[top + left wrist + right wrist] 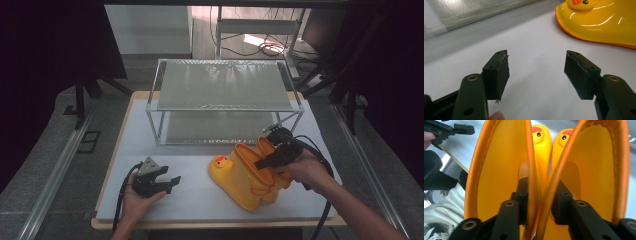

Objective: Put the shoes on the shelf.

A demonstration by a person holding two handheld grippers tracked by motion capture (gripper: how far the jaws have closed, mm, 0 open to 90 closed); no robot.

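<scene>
Right gripper jaws pinch both yellow boots' inner walls together; keep squeeze firm, lift level toward rack. Left gripper jaws spread, empty, beside boots.

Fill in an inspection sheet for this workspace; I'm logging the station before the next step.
Surface: white mat on a wood-edged table, bare near the left tool.
Job's things: pair of yellow duck boots, standing side by side at front right; two-tier rack behind them, both shelves bare.
Clutter: nothing seen.
Grippers: right tool shut on the boots, one jaw inside each boot, pinching the two adjoining walls together; left tool open, low over the mat, holding nothing.
Cables: one trails from each tool toward the person; more lie on the floor beyond the table.
Surroundings: dark curtains at both sides, grey floor.
</scene>
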